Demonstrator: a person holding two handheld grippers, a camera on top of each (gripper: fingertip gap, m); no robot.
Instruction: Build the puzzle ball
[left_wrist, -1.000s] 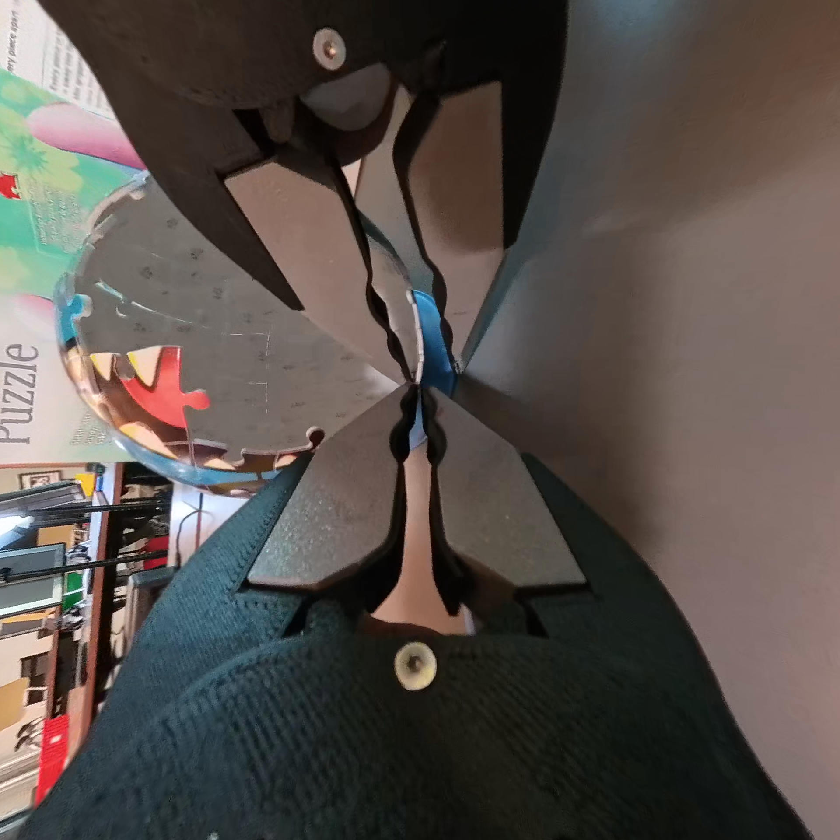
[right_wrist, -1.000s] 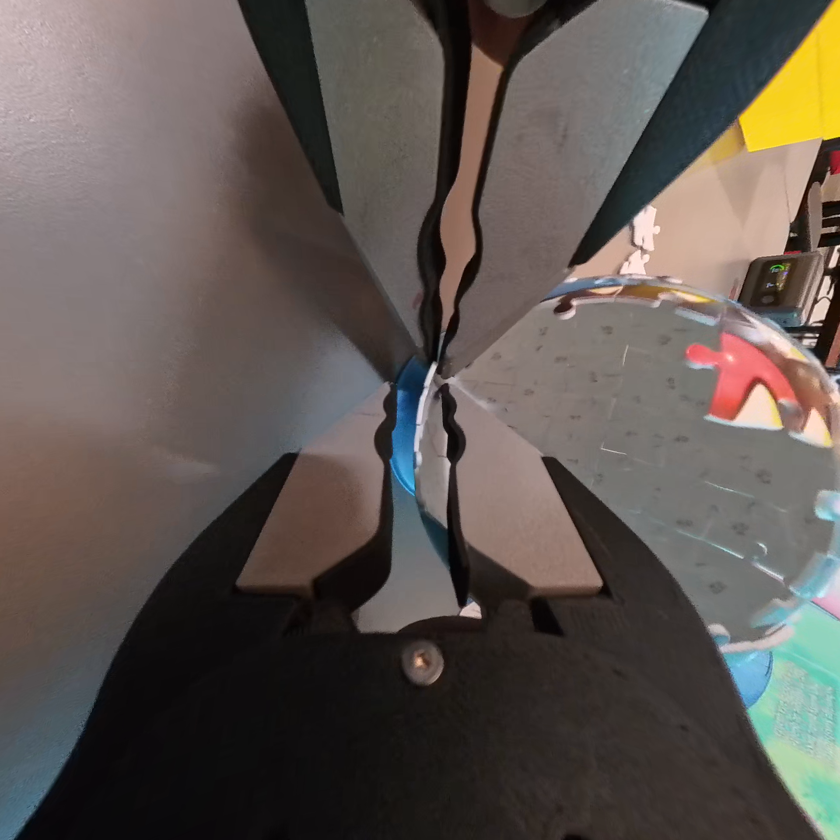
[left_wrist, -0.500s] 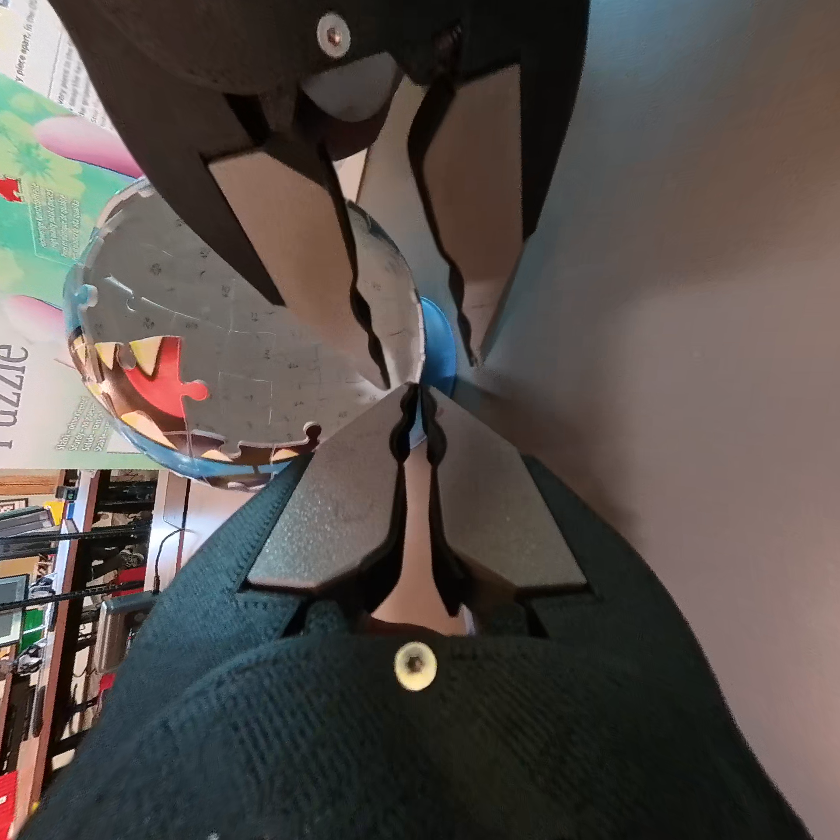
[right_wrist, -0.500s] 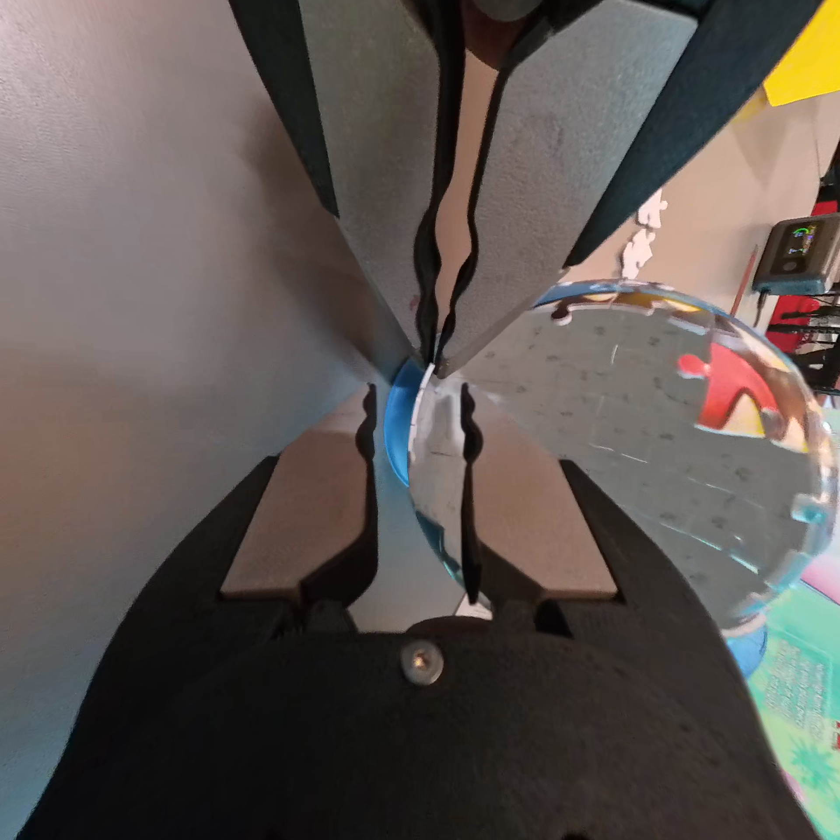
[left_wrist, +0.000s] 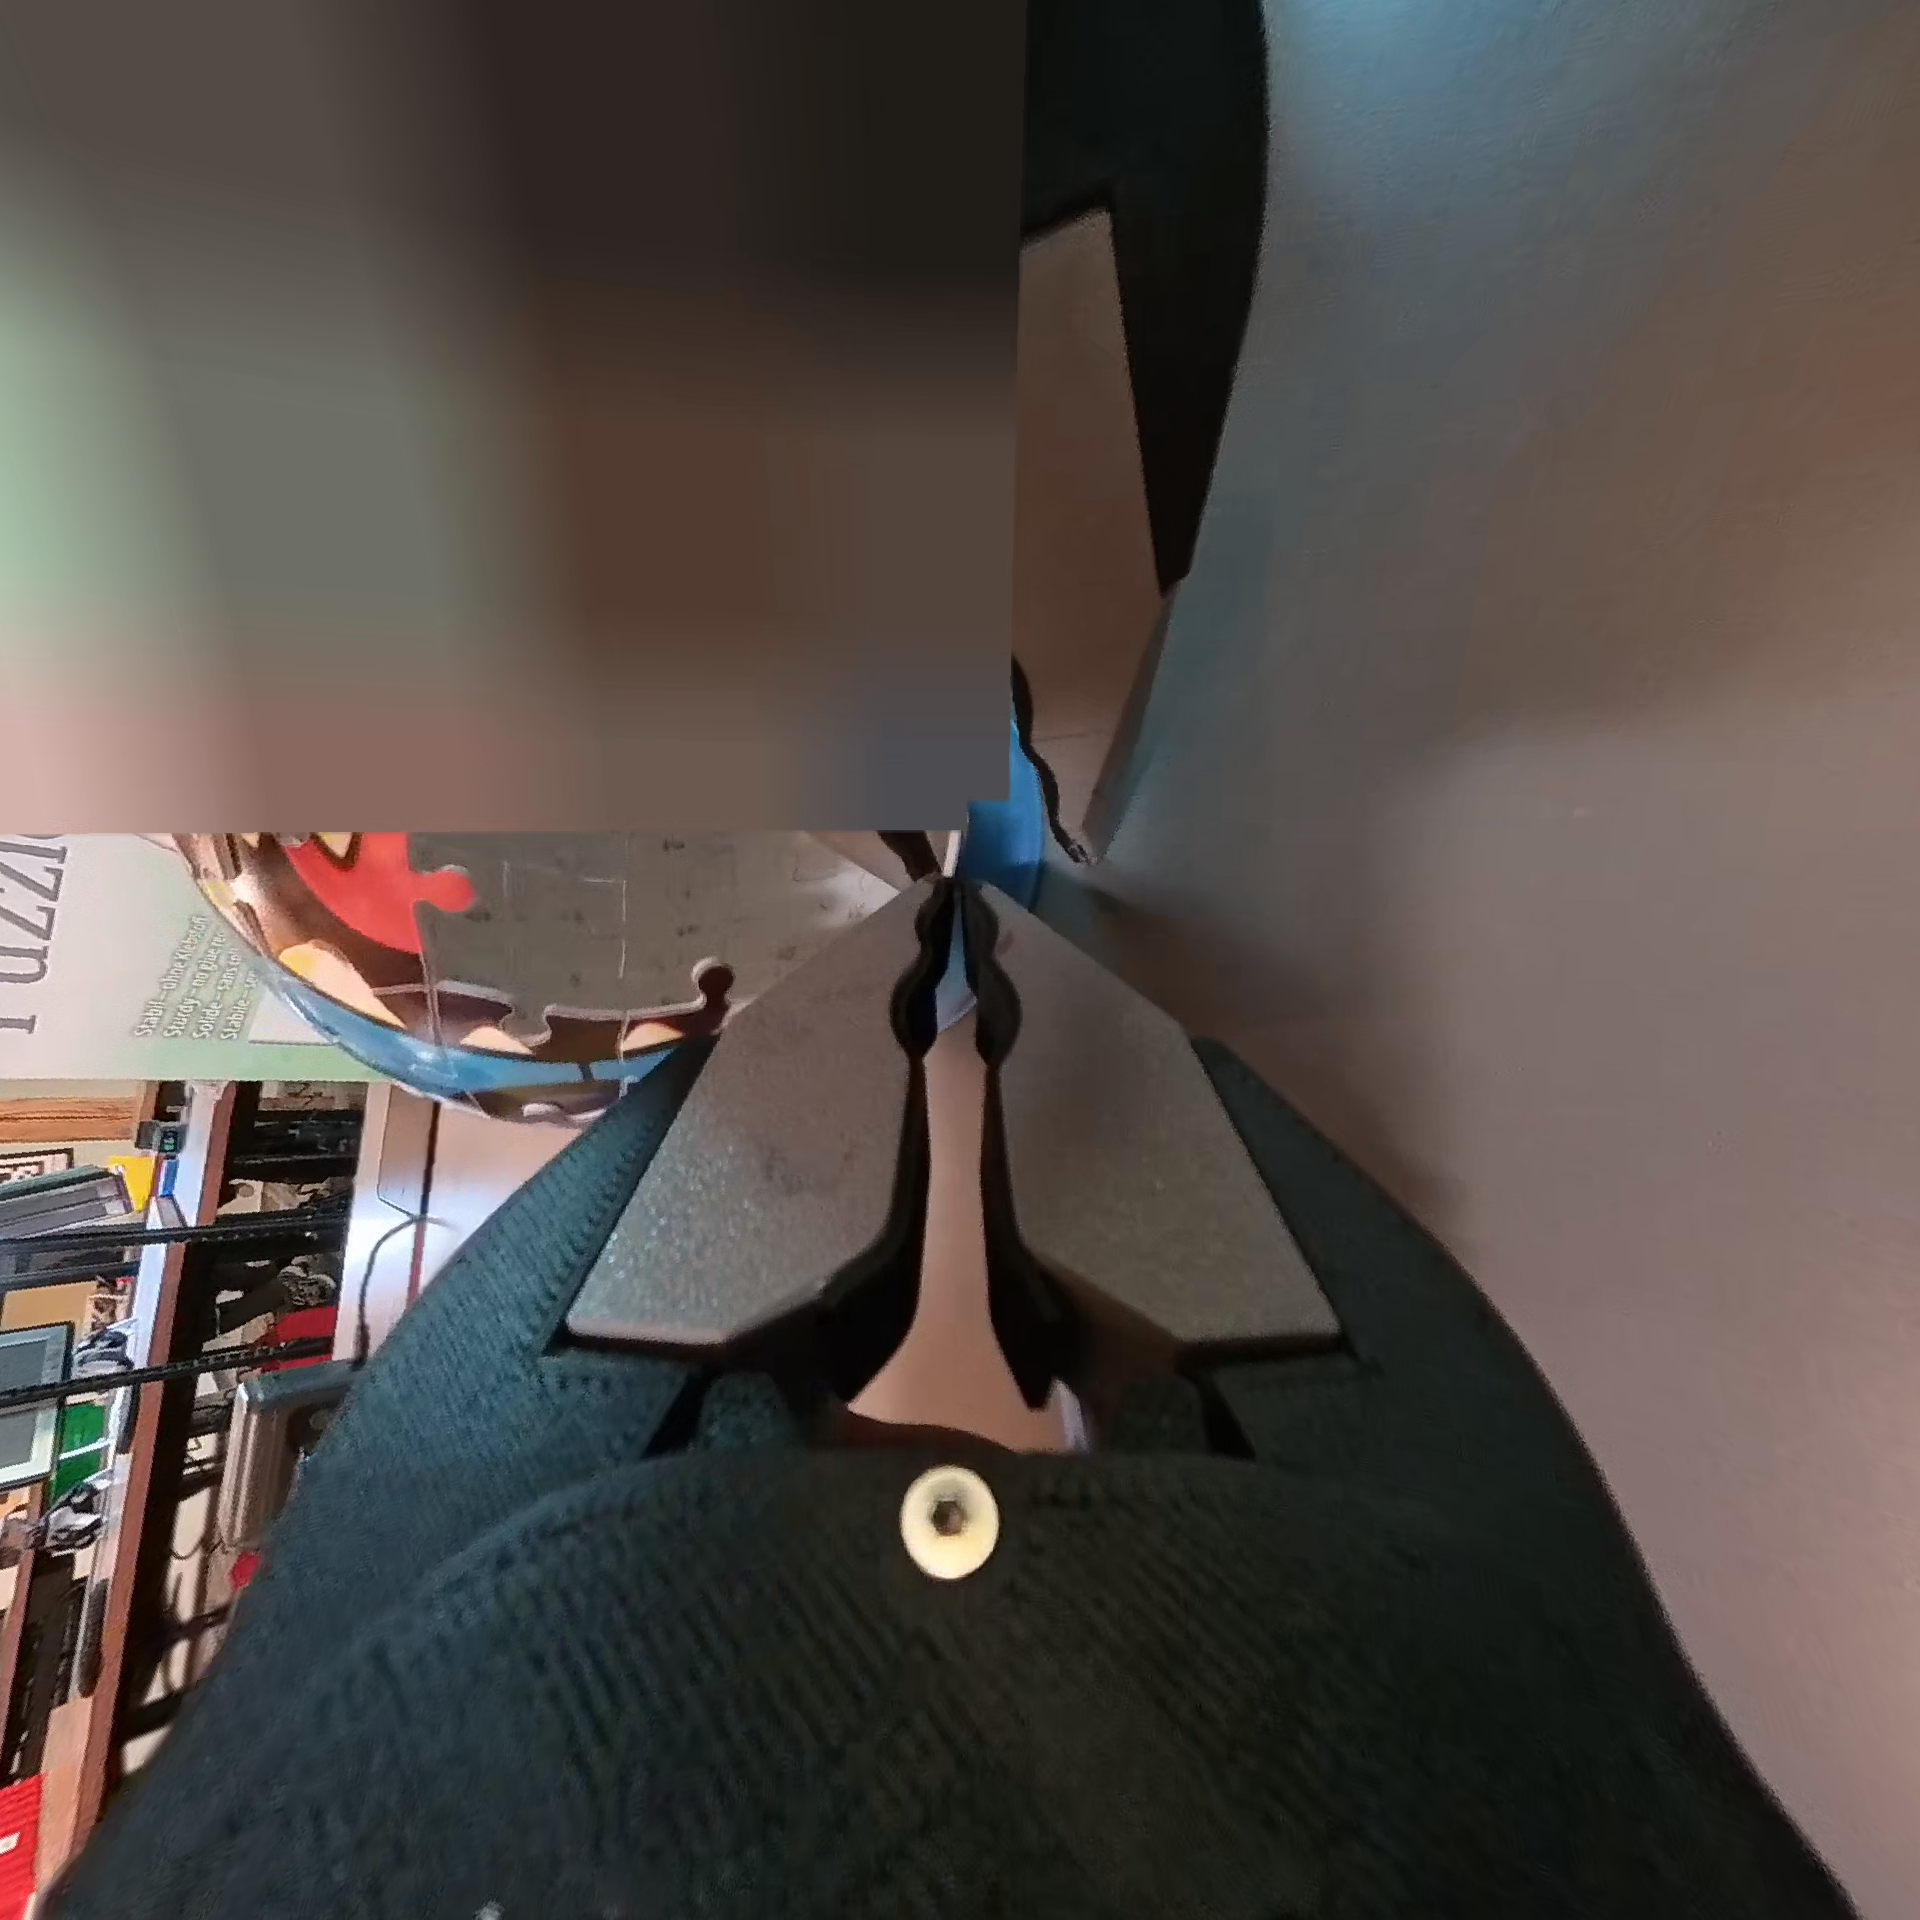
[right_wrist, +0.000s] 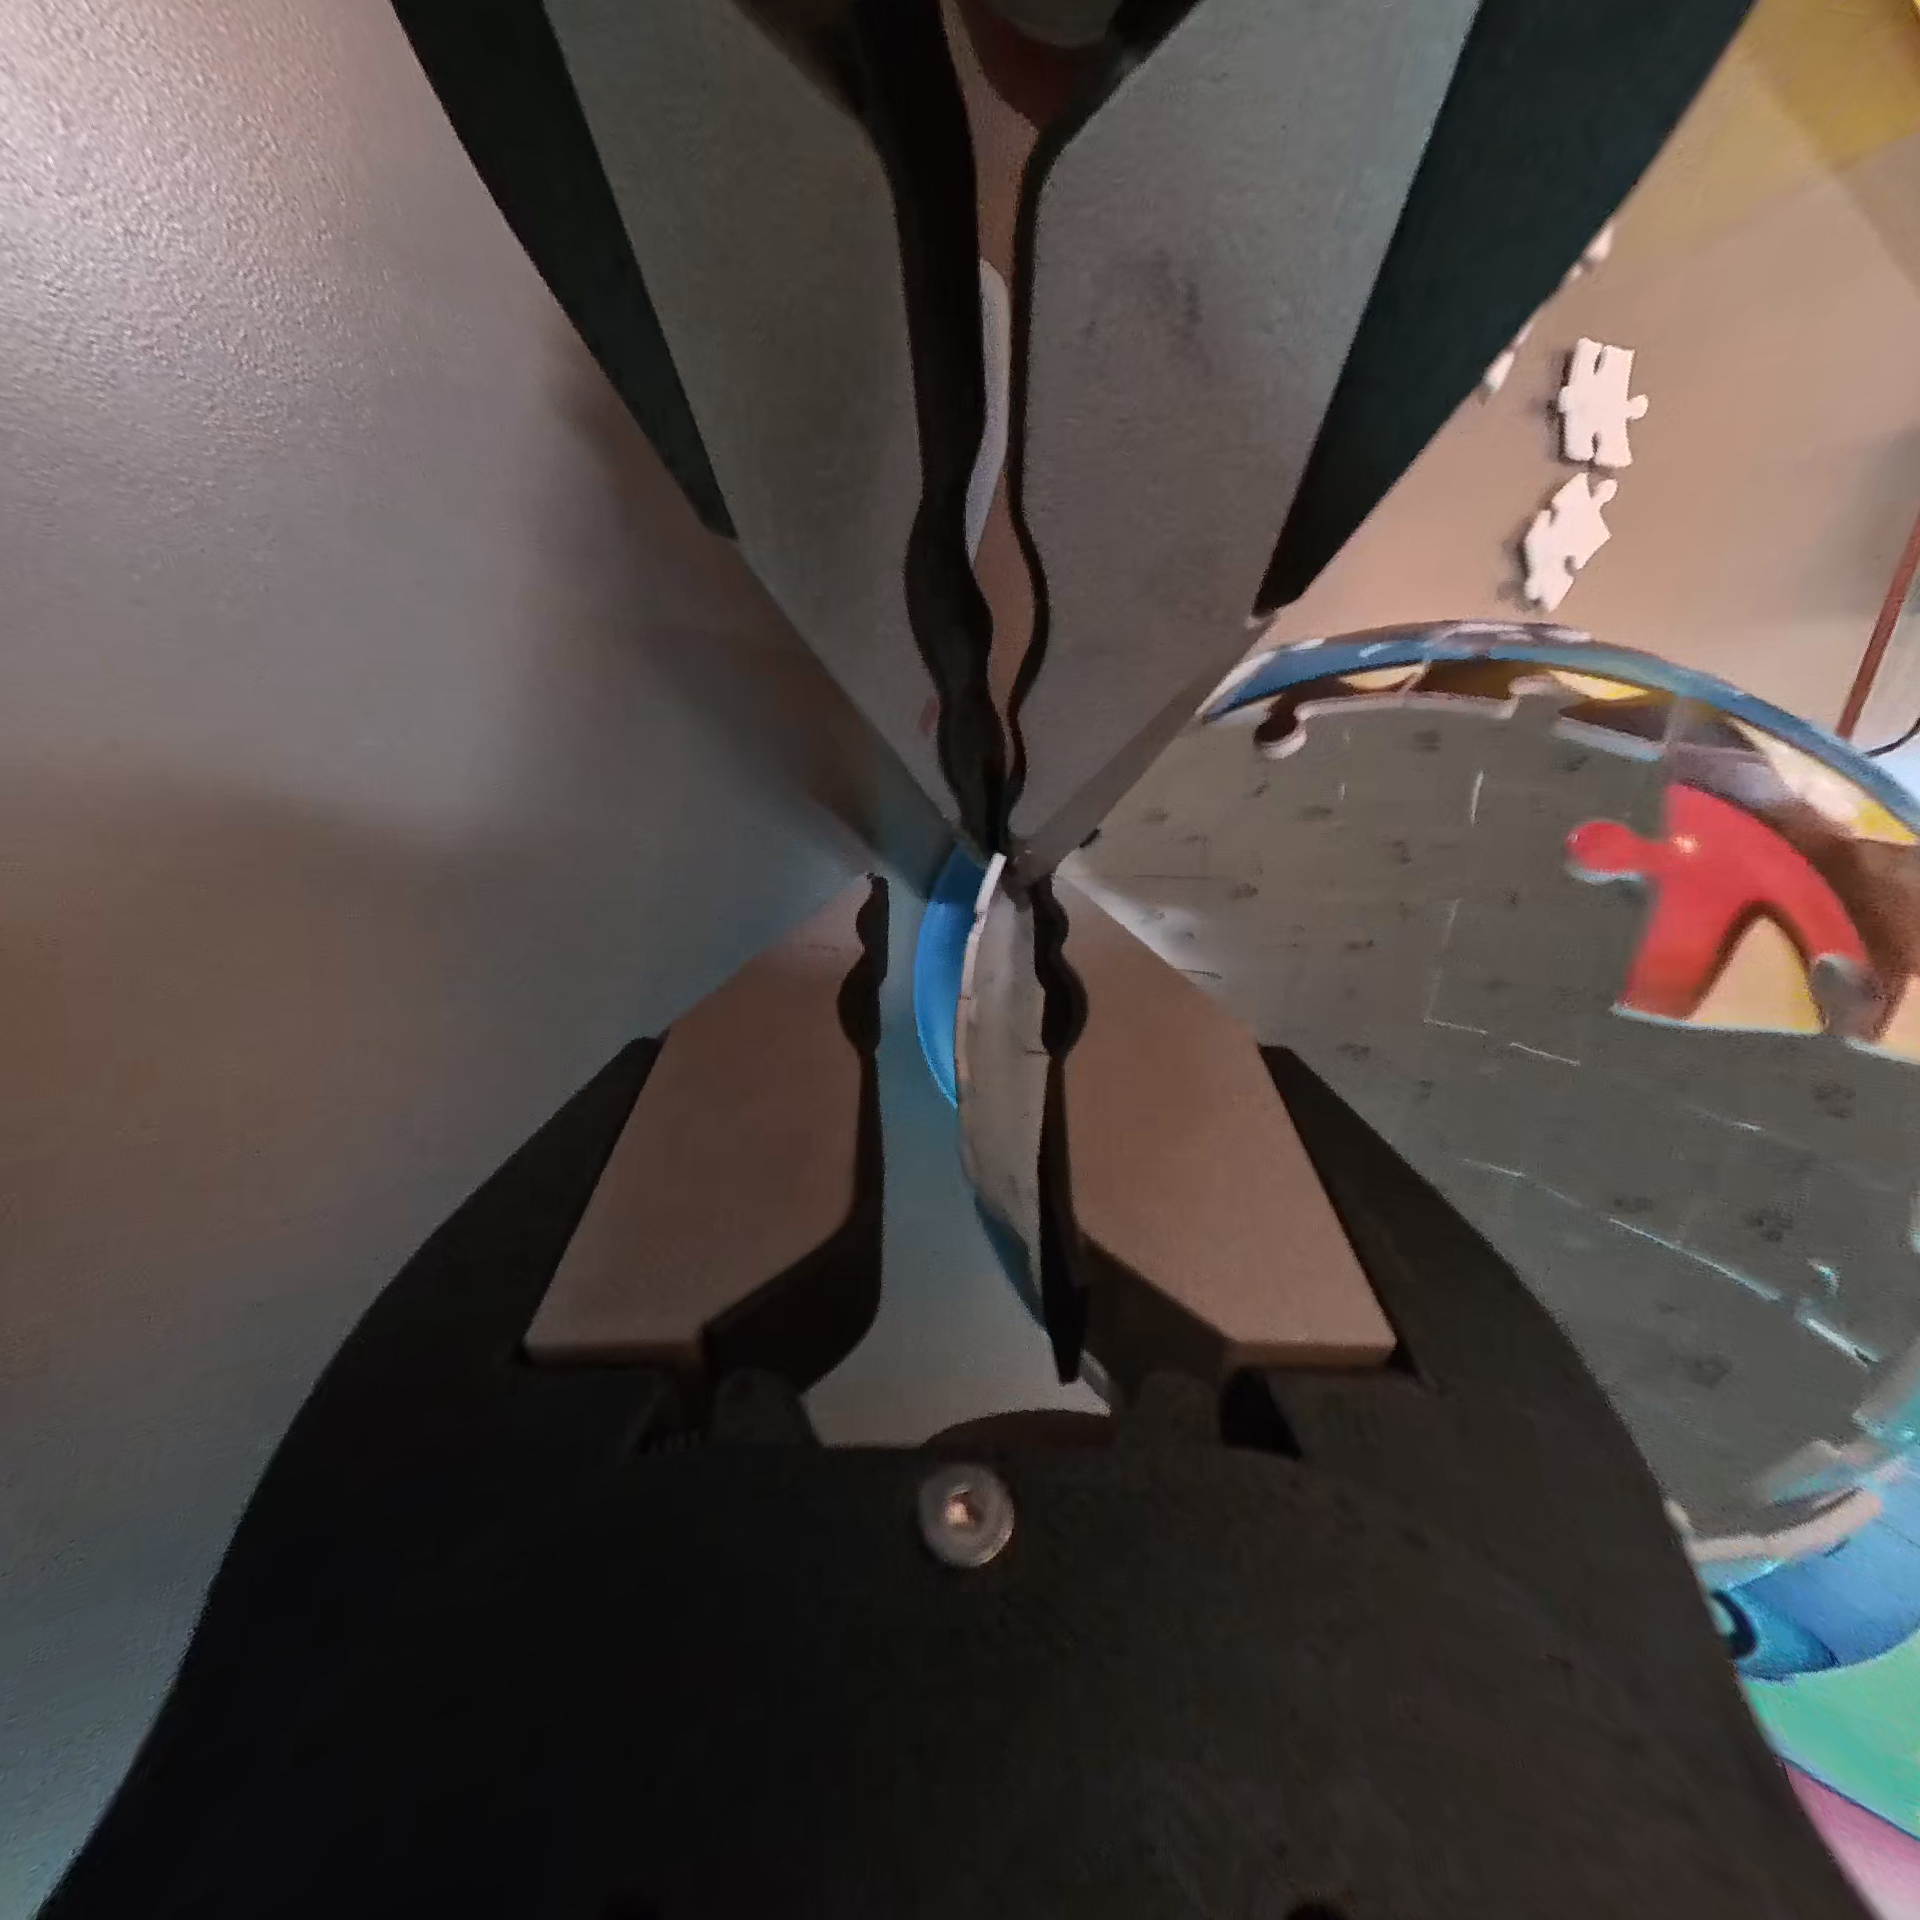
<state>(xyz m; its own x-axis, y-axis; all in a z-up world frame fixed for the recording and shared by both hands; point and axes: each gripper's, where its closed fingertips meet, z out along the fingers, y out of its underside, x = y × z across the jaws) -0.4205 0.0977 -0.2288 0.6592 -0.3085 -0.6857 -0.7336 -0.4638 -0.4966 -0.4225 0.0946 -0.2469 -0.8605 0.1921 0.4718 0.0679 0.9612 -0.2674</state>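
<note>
The puzzle ball (right_wrist: 1455, 987) is a partly built shell, grey inside, with a blue outer skin and one red piece. It also shows in the left wrist view (left_wrist: 582, 935), partly behind a blurred patch. My left gripper (left_wrist: 951, 899) is shut on the shell's thin rim; in the right wrist view it (right_wrist: 997, 831) comes in from above. My right gripper (right_wrist: 956, 904) is open, facing it tip to tip. The rim stands between its fingers, against the right one. One of its fingers (left_wrist: 1081, 468) shows at the top of the left wrist view.
Two loose white puzzle pieces (right_wrist: 1590, 416) lie on the beige table (right_wrist: 312, 727) beyond the ball. The green printed puzzle box (right_wrist: 1818, 1766) lies under the ball and shows in the left wrist view (left_wrist: 104, 935). Shelving (left_wrist: 104, 1299) stands past the table edge. Only a small space, under 4 cm, lies between the two pairs of fingers.
My right gripper's jaws have opened and let go of the ball's rim. My left gripper has stayed shut on the rim, and the ball has barely moved.
</note>
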